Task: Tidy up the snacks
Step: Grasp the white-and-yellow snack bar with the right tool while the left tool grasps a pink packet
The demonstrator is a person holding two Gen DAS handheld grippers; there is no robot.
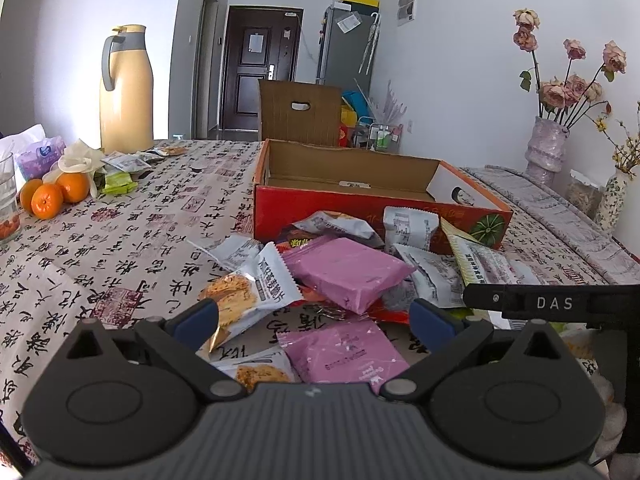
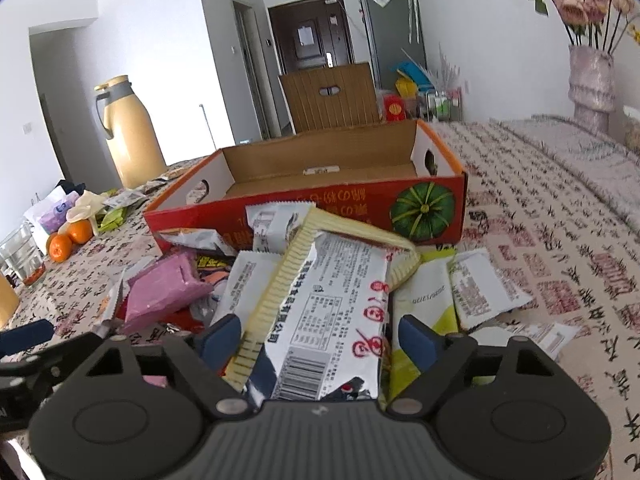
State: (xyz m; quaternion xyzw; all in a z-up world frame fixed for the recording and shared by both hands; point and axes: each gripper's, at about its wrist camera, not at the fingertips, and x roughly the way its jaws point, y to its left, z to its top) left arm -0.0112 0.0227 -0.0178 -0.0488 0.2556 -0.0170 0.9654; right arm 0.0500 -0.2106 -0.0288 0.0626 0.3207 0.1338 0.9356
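The left gripper (image 1: 316, 316) hangs low over the snack pile (image 1: 360, 264), pointing toward the red box (image 1: 380, 208); its blue fingertips (image 1: 196, 318) stand wide apart, with a cookie packet (image 1: 244, 292) and a pink packet (image 1: 344, 350) lying in the gap, neither one pinched. The right gripper (image 2: 320, 338) is tilted and low over the same heap, jaws also apart, and a long white packet (image 2: 332, 312) with a cream serrated edge runs up between them; whether the pads touch it cannot be told. The box (image 2: 304, 200) sits open just behind the pile on the patterned tablecloth (image 1: 140, 240), and what shows of its floor is bare cardboard; the near wall hides the front of the inside. The lower packets are buried under others and hard to separate. A black bar marked DAS (image 1: 556, 302), part of the other tool, crosses the left view's right side. Oranges (image 1: 52, 196) and a yellow flask (image 1: 126, 88) stand well apart at far left.
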